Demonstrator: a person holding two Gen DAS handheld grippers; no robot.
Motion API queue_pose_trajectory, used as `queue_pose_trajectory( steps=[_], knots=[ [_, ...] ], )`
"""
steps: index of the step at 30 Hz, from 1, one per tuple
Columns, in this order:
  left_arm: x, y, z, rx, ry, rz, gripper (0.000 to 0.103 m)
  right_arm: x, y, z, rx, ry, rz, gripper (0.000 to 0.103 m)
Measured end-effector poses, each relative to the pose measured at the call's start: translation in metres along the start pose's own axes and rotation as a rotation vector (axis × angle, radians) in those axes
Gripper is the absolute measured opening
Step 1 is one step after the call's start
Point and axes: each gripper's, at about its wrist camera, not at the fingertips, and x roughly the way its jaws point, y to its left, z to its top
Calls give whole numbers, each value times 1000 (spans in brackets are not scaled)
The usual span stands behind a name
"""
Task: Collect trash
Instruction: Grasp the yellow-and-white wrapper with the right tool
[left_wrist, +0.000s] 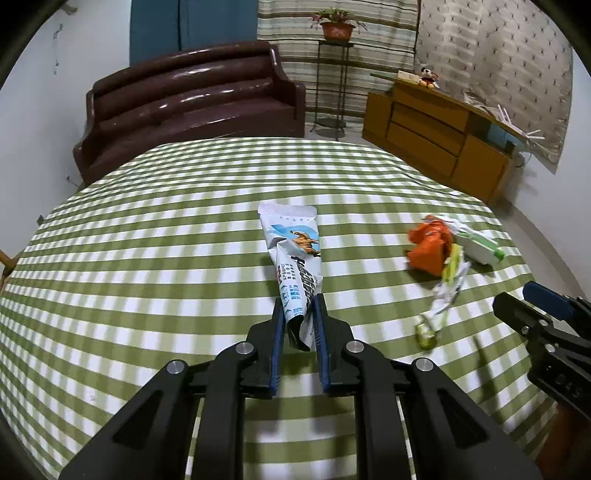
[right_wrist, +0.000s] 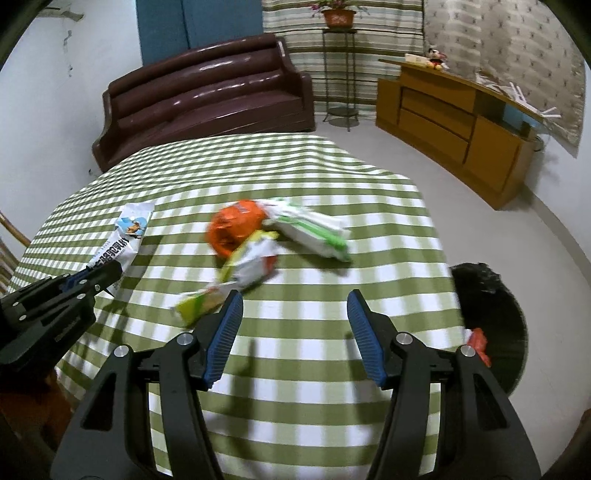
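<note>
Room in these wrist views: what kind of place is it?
Likely a home living room: a dark brown sofa against the wall, a wooden sideboard, and a potted plant on a stand, behind a table with a green checked cloth.

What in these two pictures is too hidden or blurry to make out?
- Bin, right wrist view: contents mostly hidden by the table edge and right tool.
- Wrapper pile, both views: motion blur, labels unreadable.
- White packet, left wrist view: near end hidden between the left tool fingers.
</note>
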Motion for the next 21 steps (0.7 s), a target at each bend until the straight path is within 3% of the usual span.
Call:
queue_pose_trajectory(
  steps=[11,21],
  knots=[
    [-7,47,-10,-44,-8,37,16,22,42,9,-16,36,-7,64],
    [-5,50,-13,-47,-5,-6,16,22,29,-1,-27,65,-91,64]
  ],
)
